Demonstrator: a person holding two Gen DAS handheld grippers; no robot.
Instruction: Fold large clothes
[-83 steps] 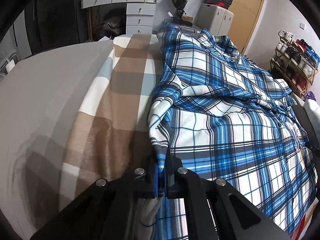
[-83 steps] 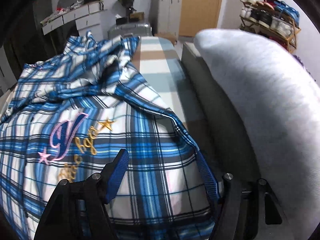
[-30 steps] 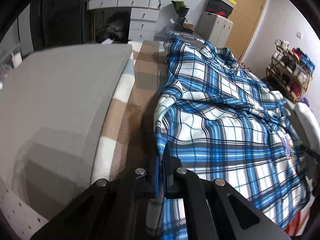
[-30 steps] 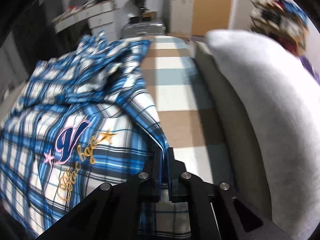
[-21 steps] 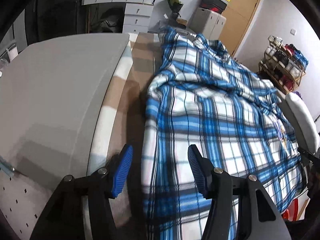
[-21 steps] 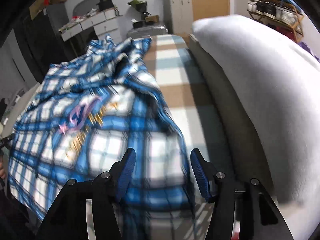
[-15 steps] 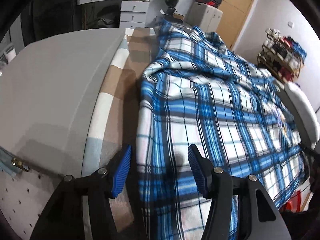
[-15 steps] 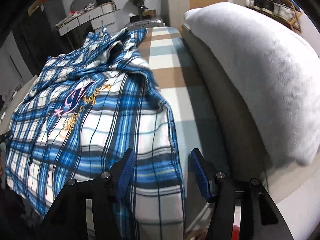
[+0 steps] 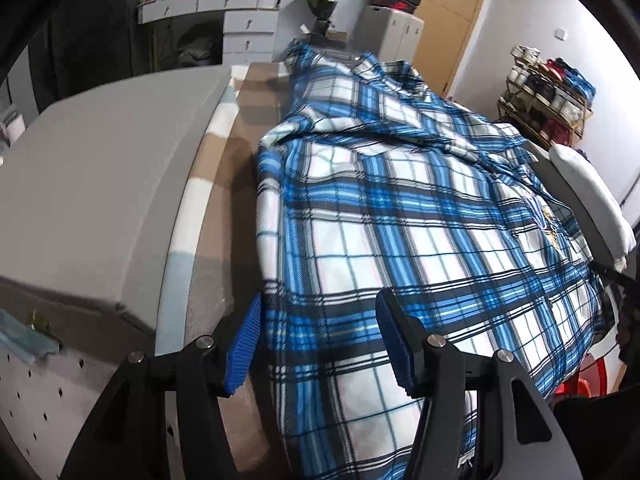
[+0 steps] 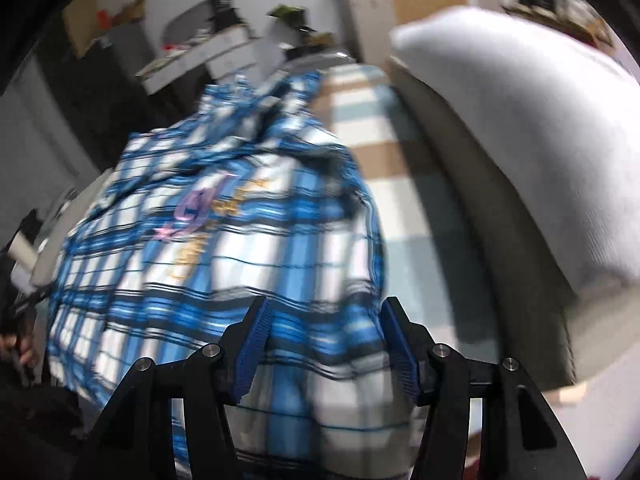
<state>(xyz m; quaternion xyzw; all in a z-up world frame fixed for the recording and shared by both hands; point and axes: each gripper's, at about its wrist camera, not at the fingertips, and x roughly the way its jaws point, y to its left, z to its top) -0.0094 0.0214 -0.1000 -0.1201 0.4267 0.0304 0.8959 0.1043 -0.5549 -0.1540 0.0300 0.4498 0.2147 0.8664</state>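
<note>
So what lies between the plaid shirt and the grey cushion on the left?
In the left wrist view, a bare strip of checked brown-and-white blanket separates the plaid shirt from the grey cushion.

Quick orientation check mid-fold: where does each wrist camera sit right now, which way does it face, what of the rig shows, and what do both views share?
Left wrist: sits behind the left tongs, looking down the plaid shirt near its left edge; the open blue pads show, straddling the hem.
Right wrist: sits behind the right tongs, facing the shirt's right edge beside the white cushion; open pads show, picture blurred.
Shared: the shirt, its embroidered logo, the checked cover and the white drawers at the far wall.
</note>
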